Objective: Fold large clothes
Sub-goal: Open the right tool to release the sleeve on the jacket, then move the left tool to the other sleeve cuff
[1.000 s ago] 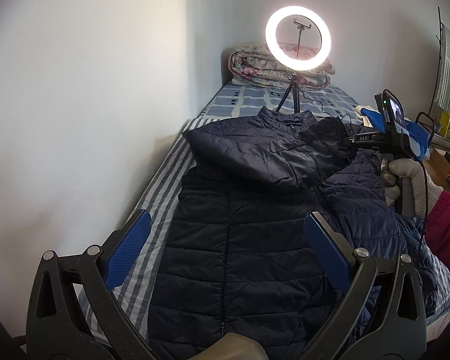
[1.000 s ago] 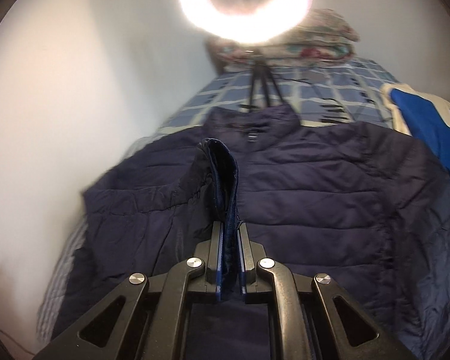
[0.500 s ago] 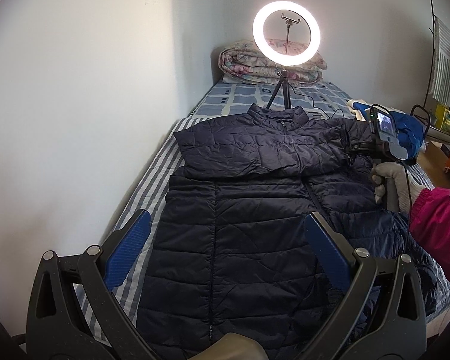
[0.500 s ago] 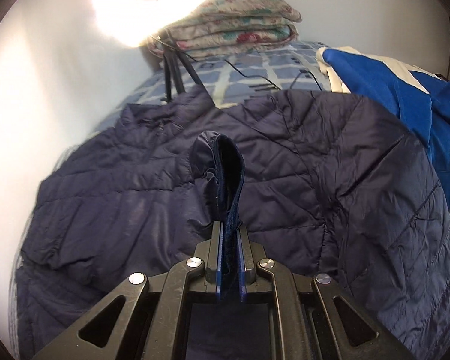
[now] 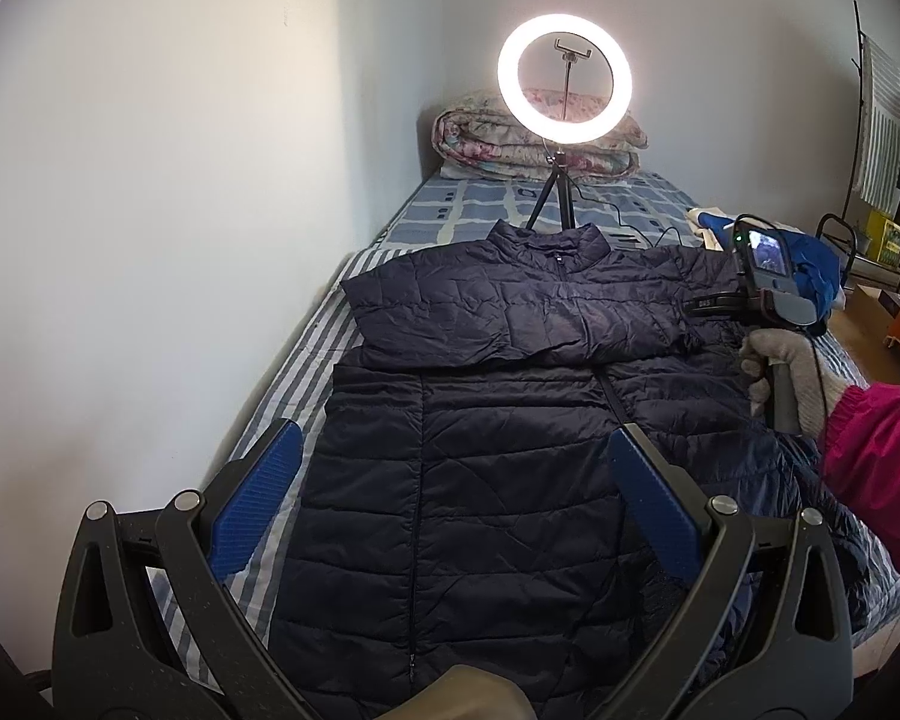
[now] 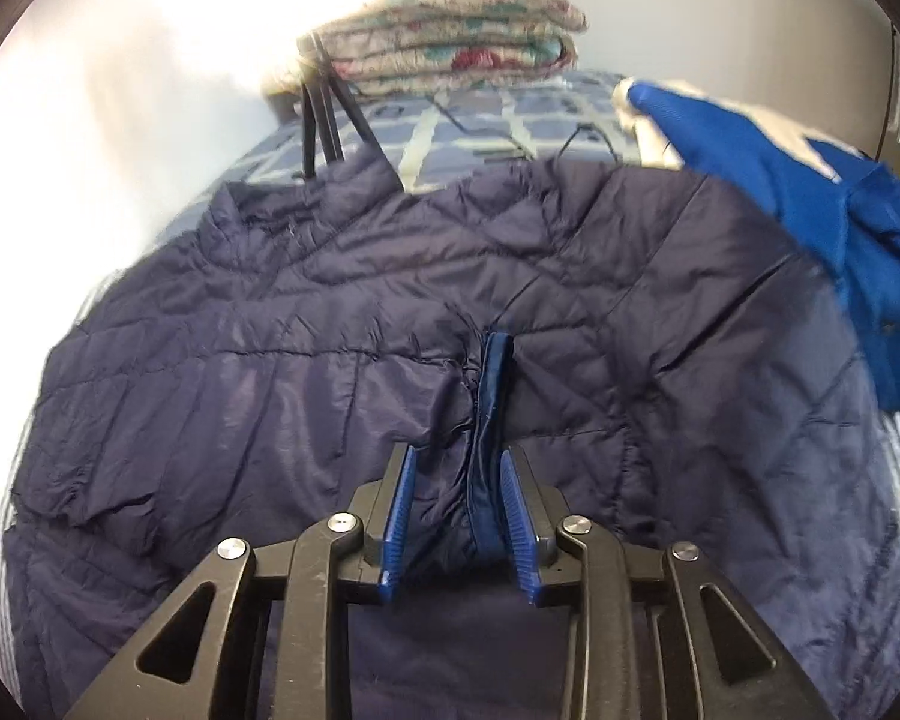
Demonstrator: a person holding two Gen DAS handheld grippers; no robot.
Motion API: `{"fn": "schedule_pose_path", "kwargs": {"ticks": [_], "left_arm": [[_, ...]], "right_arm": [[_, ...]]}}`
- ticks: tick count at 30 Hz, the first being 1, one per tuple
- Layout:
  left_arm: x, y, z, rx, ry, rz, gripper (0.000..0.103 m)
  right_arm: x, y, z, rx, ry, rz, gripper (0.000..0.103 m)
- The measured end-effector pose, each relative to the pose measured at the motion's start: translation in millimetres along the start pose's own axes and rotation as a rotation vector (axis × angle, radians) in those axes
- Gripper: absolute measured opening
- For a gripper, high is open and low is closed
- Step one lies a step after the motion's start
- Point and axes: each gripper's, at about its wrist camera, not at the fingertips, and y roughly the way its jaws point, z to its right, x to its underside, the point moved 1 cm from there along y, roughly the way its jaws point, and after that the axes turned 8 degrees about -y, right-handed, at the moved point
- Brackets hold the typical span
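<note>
A dark navy quilted jacket (image 5: 480, 480) lies front up on the bed, collar toward the far end. One sleeve (image 5: 510, 318) is folded flat across its chest. My right gripper (image 6: 457, 453) is low over the jacket's right side. Its jaws are opening, and the sleeve's cuff (image 6: 492, 396) lies loosely between the blue pads. In the left wrist view the right gripper (image 5: 693, 306) is held by a gloved hand (image 5: 792, 372). My left gripper (image 5: 453, 429) hovers open above the jacket's lower body with nothing in it.
A lit ring light (image 5: 564, 81) on a tripod stands behind the collar, with a folded floral quilt (image 5: 486, 138) beyond it. A blue garment (image 6: 810, 210) lies at the jacket's right. A white wall borders the striped bed (image 5: 306, 384) on the left. A pink sleeve (image 5: 876, 468) reaches in from the right.
The right gripper carried the sleeve across the chest toward the right and lowered it flat onto the jacket. Its jaws, shut on the cuff before, have parted. The left gripper stayed put.
</note>
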Motion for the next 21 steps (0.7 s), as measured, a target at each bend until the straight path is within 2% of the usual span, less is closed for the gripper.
{"fn": "schedule_pose_path", "kwargs": {"ticks": [12,16,21], "left_arm": [[-4,-19,26,0.038,0.031,0.058,0.103],[-2,-23,43,0.059,0.061,0.073,0.103],[5,-25,74,0.116,0.117,0.075,0.103]], "right_arm": [[14,-144,1,0.005,-0.034,0.14,0.042],[37,-206,9,0.031,-0.041,0.175,0.047],[76,-272,25,0.088,-0.048,0.186,0.059]]}}
